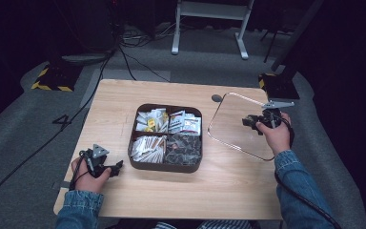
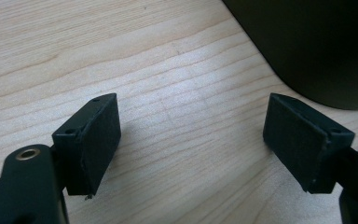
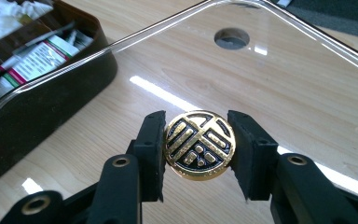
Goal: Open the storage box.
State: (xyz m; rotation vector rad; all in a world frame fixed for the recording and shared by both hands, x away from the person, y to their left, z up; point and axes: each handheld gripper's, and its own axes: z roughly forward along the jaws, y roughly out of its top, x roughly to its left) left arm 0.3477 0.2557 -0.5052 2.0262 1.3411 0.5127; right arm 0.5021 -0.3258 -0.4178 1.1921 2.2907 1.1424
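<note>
Lid (image 1: pixel 240 125), clear with rounded corners, hangs off to the right of the dark divided box (image 1: pixel 166 167), carried by its gold-and-black round knob (image 3: pixel 199 144), which the right gripper (image 3: pixel 199 149) clamps between both pads. I'd judge it already lifted off; setting it down remains. The left gripper (image 2: pixel 193 144), jaws wide and empty, rests left of the box on the wooden table (image 1: pixel 228 186).

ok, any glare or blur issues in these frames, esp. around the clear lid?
Right gripper view: bright streak glare on the clear lid, but the gold knob in the right claw stays sharp. Left gripper view: a soft light patch on the table; the dark box is featureless black. High view: dim surroundings, mildly soft, and the lid's rim reads faintly.
</note>
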